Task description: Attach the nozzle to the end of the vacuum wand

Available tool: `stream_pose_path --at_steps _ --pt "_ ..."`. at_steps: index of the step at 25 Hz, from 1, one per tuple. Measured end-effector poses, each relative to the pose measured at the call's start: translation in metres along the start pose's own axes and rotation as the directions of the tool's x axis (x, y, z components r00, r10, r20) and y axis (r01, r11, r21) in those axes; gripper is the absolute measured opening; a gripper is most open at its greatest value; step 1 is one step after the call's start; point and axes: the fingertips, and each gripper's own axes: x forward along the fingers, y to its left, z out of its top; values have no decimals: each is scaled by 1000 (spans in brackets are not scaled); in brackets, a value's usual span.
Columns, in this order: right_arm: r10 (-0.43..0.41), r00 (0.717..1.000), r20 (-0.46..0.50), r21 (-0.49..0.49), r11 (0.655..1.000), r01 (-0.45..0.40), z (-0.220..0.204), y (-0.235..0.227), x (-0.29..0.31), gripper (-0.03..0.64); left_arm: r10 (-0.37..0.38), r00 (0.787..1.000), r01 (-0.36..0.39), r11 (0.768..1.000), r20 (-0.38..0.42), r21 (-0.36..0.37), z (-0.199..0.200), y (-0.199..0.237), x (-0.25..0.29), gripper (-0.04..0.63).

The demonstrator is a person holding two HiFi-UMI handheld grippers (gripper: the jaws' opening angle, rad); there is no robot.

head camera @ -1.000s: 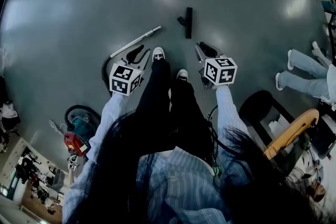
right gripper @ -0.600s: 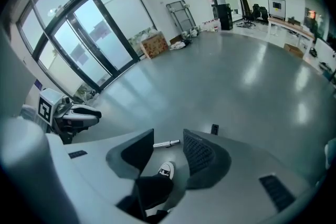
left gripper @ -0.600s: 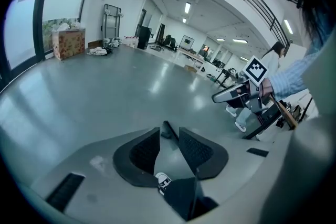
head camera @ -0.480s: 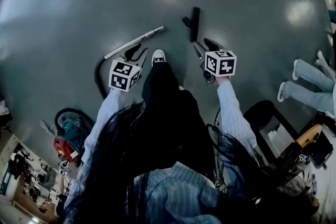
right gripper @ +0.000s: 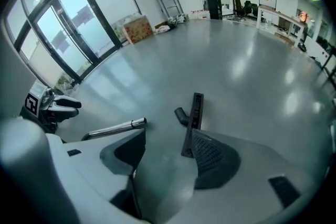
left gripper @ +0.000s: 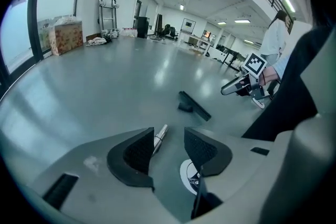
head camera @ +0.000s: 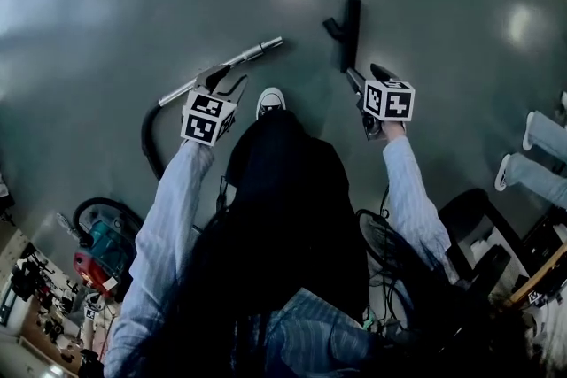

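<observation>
The silver vacuum wand (head camera: 221, 69) lies on the grey floor, its free end (head camera: 273, 42) pointing up and right. A little to the right lies the black nozzle (head camera: 347, 33), apart from the wand. My left gripper (head camera: 223, 81) hovers over the wand's middle. Its jaws have just been opening and now stand open; the wand's tip (left gripper: 160, 136) shows beyond the gap, unheld. My right gripper (head camera: 368, 75) hangs just short of the nozzle's near end (right gripper: 193, 118). Its jaws have also just been opening, with nothing held. In the right gripper view the wand (right gripper: 113, 128) lies left of the nozzle.
A black hose (head camera: 146, 142) curves from the wand back to a teal and red vacuum body (head camera: 102, 243) at lower left. My white shoe (head camera: 270, 100) stands between the grippers. Another person's legs (head camera: 540, 155) and a black cart (head camera: 469, 226) are at the right.
Both grippers have dropped toward the floor as I bend down, closing on the wand and the nozzle. Both pairs of jaws stand wider apart than before.
</observation>
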Motion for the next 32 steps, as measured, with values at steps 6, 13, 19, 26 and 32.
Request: stream_pose_path --at_steps 6,13,19,26,32 --pt "-36 999 26 11 999 36 -11 -43 73 276 9 999 -4 993 -42 118 -48 27 70 192" --pt "-120 991 61 -57 991 123 -9 -80 143 291 51 997 -38 975 -53 221 -91 55 135 193" --pt "-109 994 28 -183 977 113 -16 -90 177 291 78 992 -45 951 -96 307 -121 65 170 205" --pt "-143 988 -52 -296 948 121 -27 -97 200 290 119 971 -21 904 -205 427 -143 70 193 221" --pt "-164 976 -145 -367 925 101 -33 -94 218 290 92 961 37 891 -261 452 -152 72 205 221"
